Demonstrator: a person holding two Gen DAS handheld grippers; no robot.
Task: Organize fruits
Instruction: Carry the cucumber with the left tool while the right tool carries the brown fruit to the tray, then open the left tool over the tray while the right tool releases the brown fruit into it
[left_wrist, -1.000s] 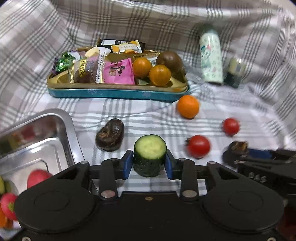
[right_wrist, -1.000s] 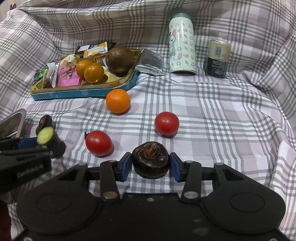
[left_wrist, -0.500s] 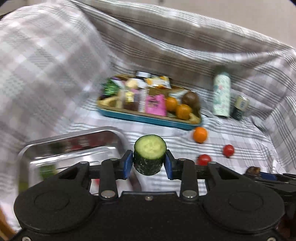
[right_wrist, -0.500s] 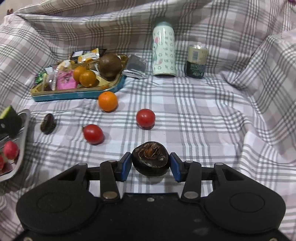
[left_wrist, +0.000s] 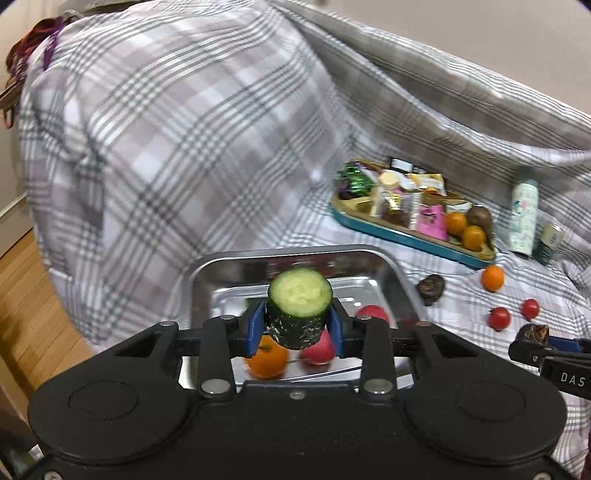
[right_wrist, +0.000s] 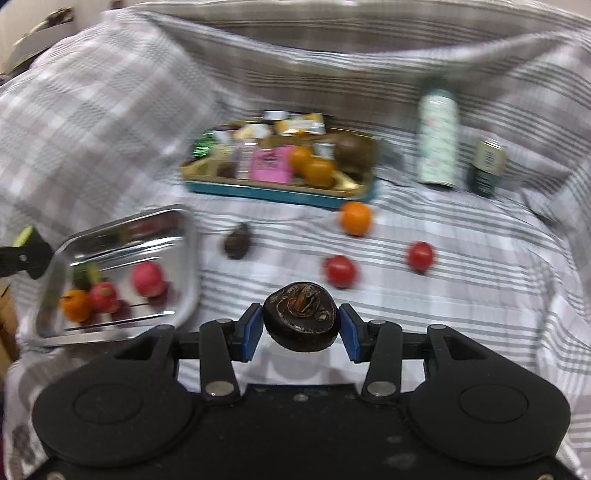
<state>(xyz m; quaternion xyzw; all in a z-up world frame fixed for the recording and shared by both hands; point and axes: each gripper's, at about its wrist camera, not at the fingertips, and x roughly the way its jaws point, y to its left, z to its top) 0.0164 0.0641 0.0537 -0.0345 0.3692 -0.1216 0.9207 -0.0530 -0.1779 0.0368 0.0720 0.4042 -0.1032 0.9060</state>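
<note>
My left gripper (left_wrist: 297, 325) is shut on a cucumber chunk (left_wrist: 299, 306) and holds it above the steel tray (left_wrist: 218, 266). The tray holds an orange (left_wrist: 267, 358) and pink-red fruits (left_wrist: 317, 350). My right gripper (right_wrist: 301, 332) is shut on a dark water chestnut (right_wrist: 301, 321), raised above the plaid cloth to the right of the steel tray (right_wrist: 184, 236). On the cloth lie another dark chestnut (right_wrist: 238, 242), an orange (right_wrist: 355, 218) and two tomatoes (right_wrist: 340, 271) (right_wrist: 420, 256). The right gripper also shows in the left wrist view (left_wrist: 535, 336).
A teal snack tray (right_wrist: 280, 190) with packets, oranges and a brown fruit stands at the back. A white patterned bottle (right_wrist: 438, 142) and a small can (right_wrist: 487, 168) stand at the back right. The cloth rises in folds all round. Wooden floor (left_wrist: 29, 314) shows at the left.
My left gripper has swung left with the cucumber chunk to above the steel tray. My right gripper has lifted and drawn back with the chestnut, turning towards the tray.
</note>
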